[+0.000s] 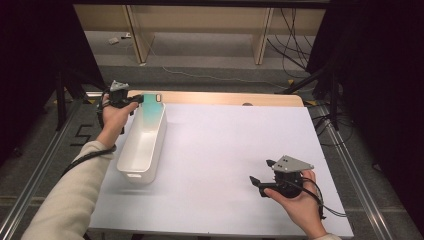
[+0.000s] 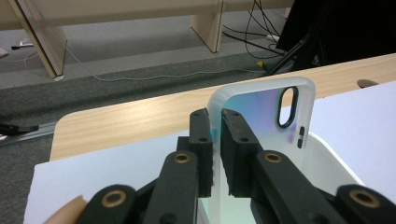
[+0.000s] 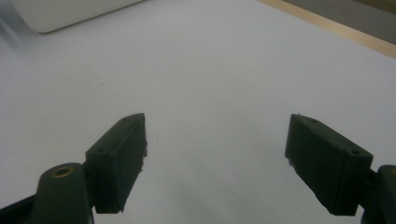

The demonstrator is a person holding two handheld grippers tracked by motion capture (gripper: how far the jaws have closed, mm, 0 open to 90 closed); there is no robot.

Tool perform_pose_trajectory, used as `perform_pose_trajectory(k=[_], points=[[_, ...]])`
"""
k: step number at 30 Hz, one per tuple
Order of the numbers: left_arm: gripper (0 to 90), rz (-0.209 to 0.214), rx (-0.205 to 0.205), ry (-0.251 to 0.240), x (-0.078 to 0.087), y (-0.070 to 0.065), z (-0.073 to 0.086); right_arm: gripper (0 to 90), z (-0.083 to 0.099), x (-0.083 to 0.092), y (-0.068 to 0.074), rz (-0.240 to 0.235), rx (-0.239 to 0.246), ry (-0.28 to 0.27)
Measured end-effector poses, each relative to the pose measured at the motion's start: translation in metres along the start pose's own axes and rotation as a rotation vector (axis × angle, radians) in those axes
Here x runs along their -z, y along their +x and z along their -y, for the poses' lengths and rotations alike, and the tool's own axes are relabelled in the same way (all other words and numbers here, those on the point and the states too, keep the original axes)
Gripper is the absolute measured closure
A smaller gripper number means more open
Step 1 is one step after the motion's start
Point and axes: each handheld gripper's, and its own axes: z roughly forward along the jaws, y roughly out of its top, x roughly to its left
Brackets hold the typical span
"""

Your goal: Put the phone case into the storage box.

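Jaws of our left gripper (image 2: 216,154) are pinched tight on the edge of a see-through phone case (image 2: 261,116), which we hold upright over the far end of the long white bin (image 1: 142,145) at the left of the white sheet (image 1: 225,150). Well apart, near the right front corner, our right gripper (image 3: 215,158) rests with jaws wide apart, nothing between them.
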Motion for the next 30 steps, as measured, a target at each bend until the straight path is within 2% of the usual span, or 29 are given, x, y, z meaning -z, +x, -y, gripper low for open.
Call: perform_pose_trajectory(k=[3,7,12,14,17,23,30], points=[[80.8,-0.006,-0.013,0.006,0.001,0.0,-0.001,21.9,0.0,0.0,0.0,0.002,0.005,-0.001],[75.9,-0.016,-0.008,0.004,0.002,0.0,0.0,22.0,0.0,0.0,0.0,0.0,0.001,-0.001],[58.9,-0.014,0.017,0.002,0.006,-0.001,0.001,21.9,0.0,0.0,0.0,0.001,0.002,0.0],[52.6,-0.009,0.015,0.001,0.009,-0.002,0.0,21.9,0.0,0.0,0.0,0.001,0.002,0.0],[41.8,0.011,0.011,-0.025,0.015,-0.002,-0.002,21.9,0.0,0.0,0.0,0.001,-0.001,-0.002],[27.4,0.038,0.003,-0.022,0.029,-0.005,-0.003,21.9,0.0,0.0,0.0,0.001,-0.001,-0.003],[17.5,0.072,-0.008,-0.045,0.045,-0.013,-0.002,21.8,0.0,0.001,0.0,0.003,-0.001,-0.003]])
